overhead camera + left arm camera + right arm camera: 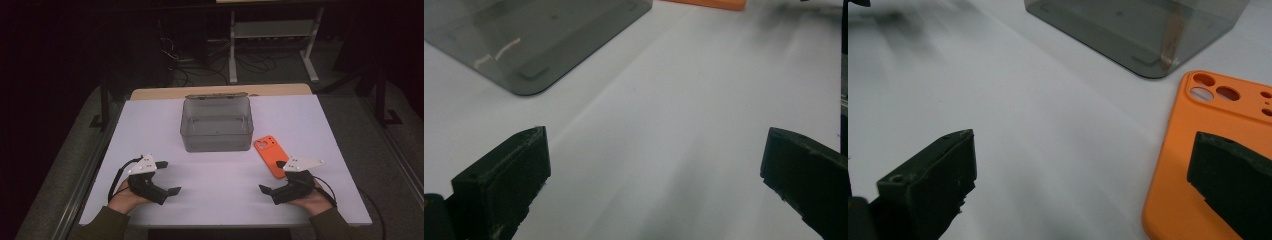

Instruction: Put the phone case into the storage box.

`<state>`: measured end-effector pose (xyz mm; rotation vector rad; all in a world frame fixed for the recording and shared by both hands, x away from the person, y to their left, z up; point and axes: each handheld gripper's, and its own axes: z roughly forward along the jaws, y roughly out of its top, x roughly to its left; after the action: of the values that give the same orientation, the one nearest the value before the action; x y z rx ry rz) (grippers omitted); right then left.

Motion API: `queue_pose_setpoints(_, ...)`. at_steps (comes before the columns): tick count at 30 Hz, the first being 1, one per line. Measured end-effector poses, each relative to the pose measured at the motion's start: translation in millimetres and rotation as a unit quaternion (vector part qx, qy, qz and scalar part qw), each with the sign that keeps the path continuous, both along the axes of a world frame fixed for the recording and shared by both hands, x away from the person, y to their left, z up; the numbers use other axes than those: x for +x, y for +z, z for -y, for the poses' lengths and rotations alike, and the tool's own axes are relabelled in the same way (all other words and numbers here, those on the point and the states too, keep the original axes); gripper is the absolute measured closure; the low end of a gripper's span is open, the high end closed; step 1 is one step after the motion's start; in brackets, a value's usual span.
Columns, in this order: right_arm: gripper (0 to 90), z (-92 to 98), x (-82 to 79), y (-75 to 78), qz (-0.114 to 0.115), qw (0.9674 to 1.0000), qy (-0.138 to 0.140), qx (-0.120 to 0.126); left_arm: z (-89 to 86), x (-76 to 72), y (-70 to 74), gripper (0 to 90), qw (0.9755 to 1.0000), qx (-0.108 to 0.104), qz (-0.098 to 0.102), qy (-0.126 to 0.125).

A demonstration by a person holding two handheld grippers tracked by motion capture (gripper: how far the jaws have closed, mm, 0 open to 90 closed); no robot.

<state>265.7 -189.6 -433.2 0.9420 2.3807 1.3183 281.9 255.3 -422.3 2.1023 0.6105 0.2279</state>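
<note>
Resting low on the white counter [220,185], both grippers sat with jaws spread wide and nothing between them. The right gripper [273,176] lay just beside the orange phone case [270,155], one jaw over its near end, likely placed for a first pick. The left gripper [169,176] waited well apart. The clear bin [216,123] stood open-topped behind the case, probably its destination.
</note>
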Motion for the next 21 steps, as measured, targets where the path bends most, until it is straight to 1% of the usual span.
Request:
queue_pose_setpoints(6, 0.0, -0.6, -0.7, 0.3, 0.000, 1.0000, 0.002, -0.001, 0.8, 0.8, -0.8, 0.0, 1.0000, 0.002, -0.001, 0.003)
queue_pose_setpoints(16, 0.0, -0.7, -0.9, 2.9, 0.003, 1.0000, 0.002, -0.004, 2.7, -0.1, -1.6, 0.0, 1.0000, 0.006, -0.001, -0.001)
queue_pose_setpoints(21, 0.0, 1.3, 0.1, 4.6, 0.004, 1.0000, -0.005, -0.007, 2.7, 0.2, -2.4, 0.0, 1.0000, 0.007, -0.006, 0.000)
